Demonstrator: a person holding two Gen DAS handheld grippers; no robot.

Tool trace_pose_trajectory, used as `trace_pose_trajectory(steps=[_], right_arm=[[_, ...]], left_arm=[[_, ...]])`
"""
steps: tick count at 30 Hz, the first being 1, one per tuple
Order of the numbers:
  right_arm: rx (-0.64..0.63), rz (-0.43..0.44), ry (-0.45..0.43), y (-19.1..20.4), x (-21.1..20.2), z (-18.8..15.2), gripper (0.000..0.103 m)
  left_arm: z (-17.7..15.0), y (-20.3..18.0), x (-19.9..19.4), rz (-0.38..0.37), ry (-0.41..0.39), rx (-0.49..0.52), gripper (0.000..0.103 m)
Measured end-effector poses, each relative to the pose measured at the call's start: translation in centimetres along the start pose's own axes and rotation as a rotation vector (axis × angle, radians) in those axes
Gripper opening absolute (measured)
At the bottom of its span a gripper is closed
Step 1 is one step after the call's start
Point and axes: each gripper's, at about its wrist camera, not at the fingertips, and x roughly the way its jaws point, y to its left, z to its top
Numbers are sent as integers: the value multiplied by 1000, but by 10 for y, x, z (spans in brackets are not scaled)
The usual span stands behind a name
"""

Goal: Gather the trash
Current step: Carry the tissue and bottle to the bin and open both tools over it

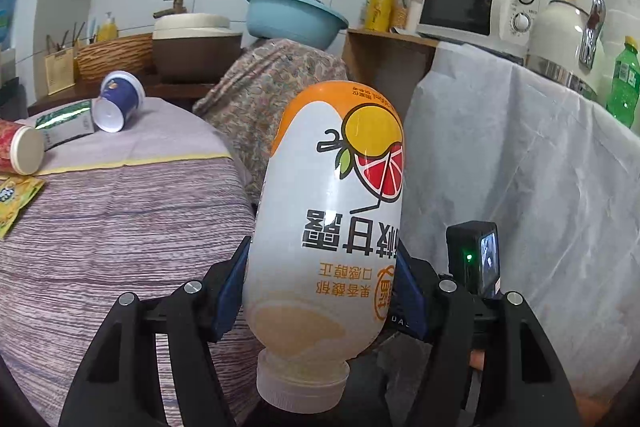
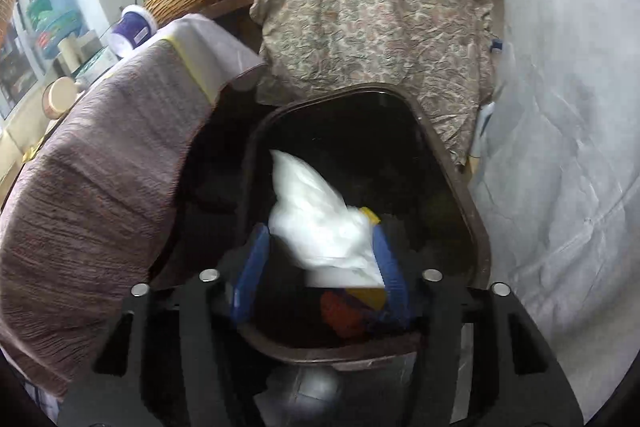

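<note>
Pinching inverted bottle [image 1: 332,223], left tool [image 1: 320,291]; right tool [image 2: 320,275] spread, white bag [image 2: 320,219] between, over bin [image 2: 476,239].

The left gripper [image 1: 320,291] points forward and somewhat downward, its two blue pads [image 1: 230,291] pressed against the sides of a bottle [image 1: 332,211] held upside down between them. The right gripper [image 2: 320,267] tilts more steeply down over a bin [image 2: 476,235]. Its jaws stand apart, and its blue pads [image 2: 250,275] flank a blurred white wrapper [image 2: 320,219], with a clear gap at the left pad; contact at the right pad cannot be told.
</note>
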Motion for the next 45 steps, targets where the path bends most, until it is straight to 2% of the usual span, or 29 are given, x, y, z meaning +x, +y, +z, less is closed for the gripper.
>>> trace_pose_trajectory(steps=[5, 11, 13, 17, 20, 21, 29, 30, 31, 33, 34, 38, 41, 45], right_arm=[[-10, -44, -16, -6, -11, -1, 55], [-37, -141, -85, -12, -45, 6, 57], [-60, -202, -104, -13, -59, 9, 57], [-76, -283, -163, -18, -88, 15, 57], [-52, -314, -202, -24, -107, 21, 58], [-43, -319, -220, -25, -115, 23, 61], [-54, -254, -290, -13, -149, 33, 64], [-52, -246, -291, -13, -150, 33, 65], [-50, -241, -295, -12, -151, 33, 72], [-49, -246, -299, -11, -151, 31, 74], [-51, -245, -296, -10, -151, 32, 74], [-61, -242, -279, -9, -146, 32, 74], [-53, -230, -276, -10, -146, 32, 74], [-48, -212, -285, -8, -146, 35, 75]], left_arm=[[-3, -6, 25, -22, 46, 12, 64], [-4, -15, 61, -49, 107, 16, 64], [-5, -19, 74, -59, 131, 14, 64], [-13, -27, 101, -59, 183, 19, 64], [-19, -29, 119, -52, 218, 25, 64], [-22, -31, 129, -40, 231, 38, 64], [-44, -41, 191, 13, 350, 70, 65], [-47, -42, 197, 22, 362, 76, 65], [-49, -41, 202, 24, 375, 75, 65], [-52, -41, 209, 21, 393, 75, 72], [-53, -41, 212, 17, 404, 82, 81], [-54, -45, 210, 17, 410, 101, 89], [-53, -43, 202, 31, 403, 95, 90], [-52, -44, 174, 3, 369, 70, 91]])
